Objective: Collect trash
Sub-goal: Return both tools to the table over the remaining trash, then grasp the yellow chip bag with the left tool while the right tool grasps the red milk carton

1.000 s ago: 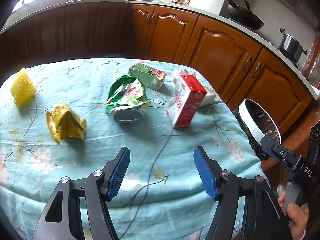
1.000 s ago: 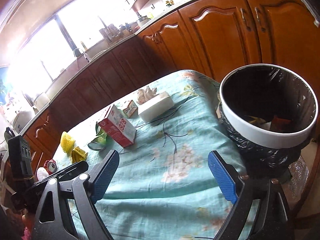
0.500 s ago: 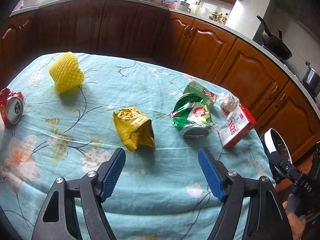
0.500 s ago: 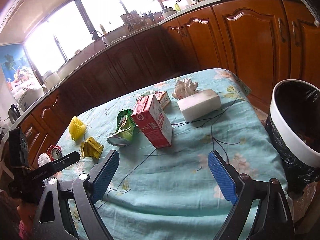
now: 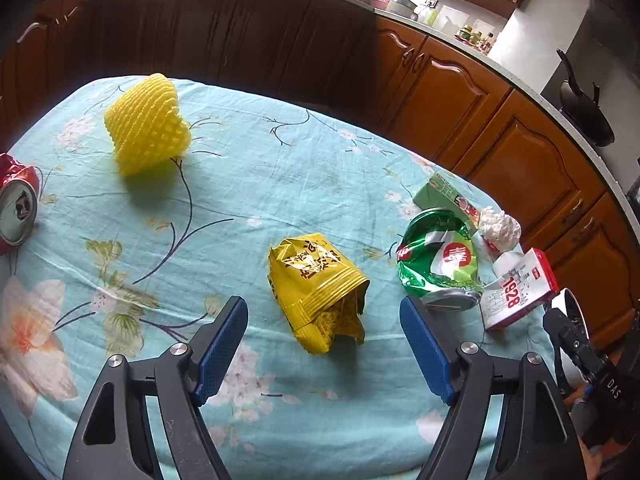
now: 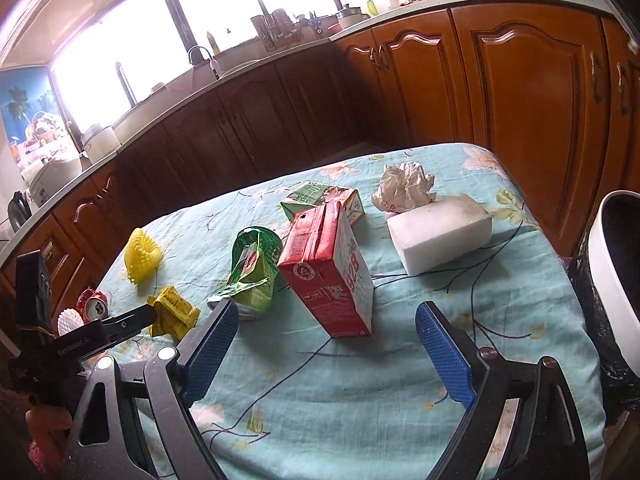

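Turquoise floral cloth covers the table [image 5: 248, 184] on which the trash lies. Left gripper [image 5: 324, 344]: blue-padded jaws spread wide, holding nothing, poised above the near part of the cloth. The crumpled yellow foil snack bag [image 5: 320, 292] lies just ahead of the gap between the jaws, touching neither pad. Beyond the right jaw rest a crushed green foil bag [image 5: 440, 260], a red-and-white milk carton on its side [image 5: 516, 288], a small green juice box [image 5: 444, 196] and a crumpled white tissue [image 5: 500, 228]. Far ahead of the left jaw stands a yellow foam fruit net [image 5: 146, 124]; a crushed red drink can [image 5: 16, 208] lies well out to the left of it.

Right gripper [image 6: 326, 344]: jaws likewise wide apart and empty. The same milk carton [image 6: 328, 268] lies directly ahead of the gap, nearer the left jaw. A white foam block [image 6: 440, 232] sits ahead of the right jaw, with the tissue [image 6: 404, 188] touching its far side. The white-rimmed bin with black liner [image 6: 612, 280] stands beside the table, outside the right jaw. The left gripper [image 6: 148, 314] appears at far left, near the yellow bag [image 6: 176, 312].
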